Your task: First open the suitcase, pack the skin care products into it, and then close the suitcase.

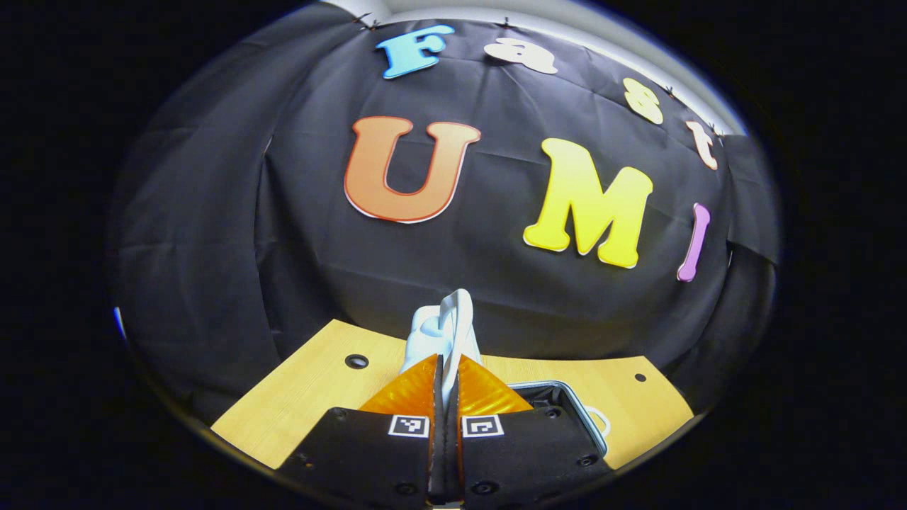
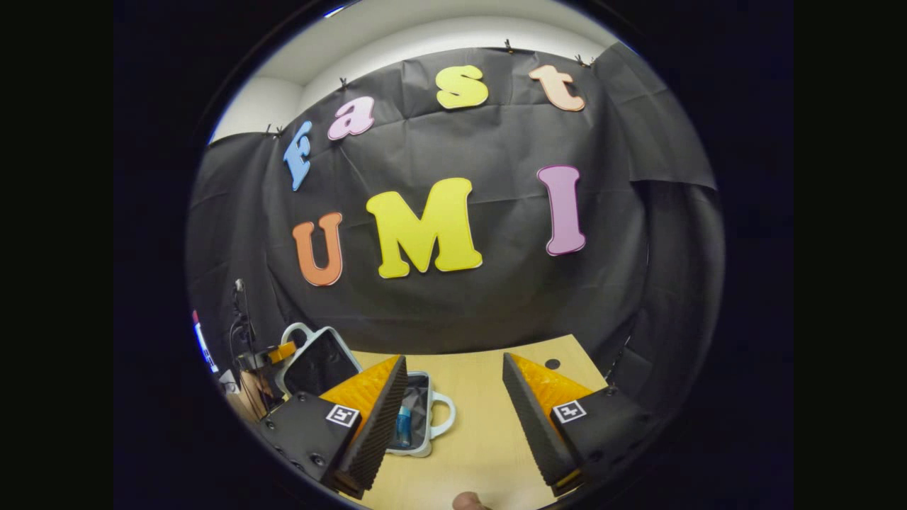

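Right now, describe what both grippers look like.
The left gripper and right gripper match: each has two wedge-shaped fingers with ribbed inner pads on black, blocky housings fixed with screws. Every housing carries a square black-and-white marker.

Left tool (image 1: 445,397) clamped together, right tool (image 2: 453,397) spread wide apart.

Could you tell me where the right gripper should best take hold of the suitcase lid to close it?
Probably the lid's handle, the loop on its raised top edge. The lid stands open beside the base, so come from above and behind. The left gripper is shut on that handle.
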A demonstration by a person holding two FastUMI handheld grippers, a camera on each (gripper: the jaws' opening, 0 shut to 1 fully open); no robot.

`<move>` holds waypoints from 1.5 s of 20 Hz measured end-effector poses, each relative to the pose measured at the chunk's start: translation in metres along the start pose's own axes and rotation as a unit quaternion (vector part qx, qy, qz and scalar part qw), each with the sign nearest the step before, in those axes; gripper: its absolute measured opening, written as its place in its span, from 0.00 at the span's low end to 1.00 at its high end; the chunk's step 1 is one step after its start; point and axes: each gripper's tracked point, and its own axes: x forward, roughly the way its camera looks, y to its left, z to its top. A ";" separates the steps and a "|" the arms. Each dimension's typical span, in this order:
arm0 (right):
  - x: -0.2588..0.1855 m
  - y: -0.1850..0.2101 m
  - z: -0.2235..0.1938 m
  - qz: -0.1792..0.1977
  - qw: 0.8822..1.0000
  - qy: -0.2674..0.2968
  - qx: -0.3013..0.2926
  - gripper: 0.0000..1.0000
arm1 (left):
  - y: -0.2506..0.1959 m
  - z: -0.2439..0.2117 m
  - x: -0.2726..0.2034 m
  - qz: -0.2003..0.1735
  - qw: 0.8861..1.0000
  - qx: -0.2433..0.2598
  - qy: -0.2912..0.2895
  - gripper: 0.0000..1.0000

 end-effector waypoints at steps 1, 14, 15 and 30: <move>0.000 -0.004 -0.002 0.002 1.000 0.003 0.001 0.78 | -0.009 0.000 0.000 -0.001 1.000 0.020 0.001 0.03; 0.000 -0.056 -0.027 -0.003 1.000 0.027 0.013 0.80 | -0.147 -0.035 0.008 -0.031 0.982 0.185 0.024 0.03; 0.000 -0.061 -0.029 -0.005 1.000 0.028 0.013 0.80 | -0.158 -0.041 0.011 -0.033 0.983 0.178 0.025 0.03; 0.001 -0.110 -0.037 -0.019 0.999 0.019 -0.042 0.80 | -0.257 -0.163 0.051 0.002 0.980 0.183 0.076 0.03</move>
